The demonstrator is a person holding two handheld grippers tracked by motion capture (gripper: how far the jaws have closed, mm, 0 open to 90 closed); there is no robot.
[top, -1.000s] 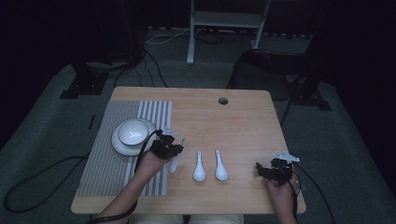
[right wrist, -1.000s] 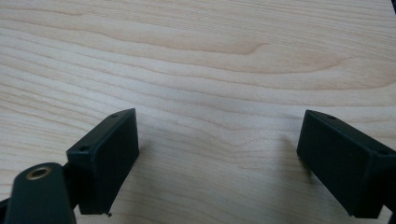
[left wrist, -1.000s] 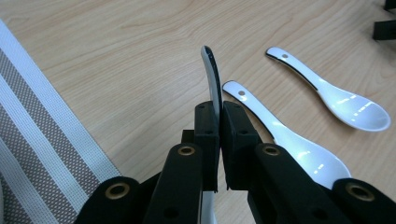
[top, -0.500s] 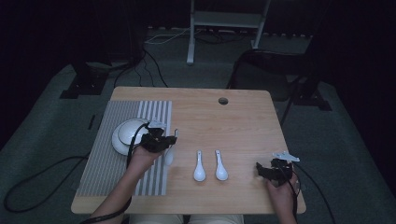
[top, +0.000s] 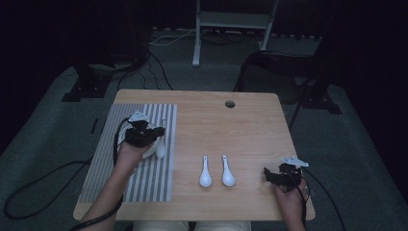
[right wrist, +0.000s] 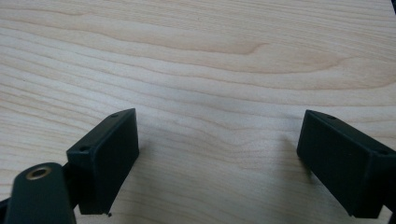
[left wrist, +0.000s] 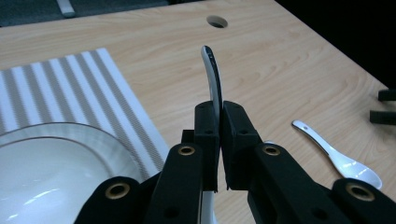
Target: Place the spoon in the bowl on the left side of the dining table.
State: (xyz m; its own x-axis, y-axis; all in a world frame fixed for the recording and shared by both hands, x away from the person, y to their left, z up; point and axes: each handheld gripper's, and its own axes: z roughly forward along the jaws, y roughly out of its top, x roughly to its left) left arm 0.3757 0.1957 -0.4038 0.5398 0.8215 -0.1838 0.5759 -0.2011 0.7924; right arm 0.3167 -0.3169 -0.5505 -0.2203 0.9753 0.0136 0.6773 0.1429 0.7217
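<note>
The left gripper [left wrist: 219,135] jaws are pinching a white ceramic spoon [left wrist: 212,77] beside a white bowl [left wrist: 56,168]; the right gripper [right wrist: 217,158] jaws are standing spread over the wooden tabletop [right wrist: 210,56]

The room is dim. A light wooden table [top: 240,125] with a round hole [top: 230,104] near its far edge stands on grey carpet [top: 43,134]. Beyond the far edge stands a white frame [top: 231,24]; black cables [top: 159,67] lie on the carpet.
</note>
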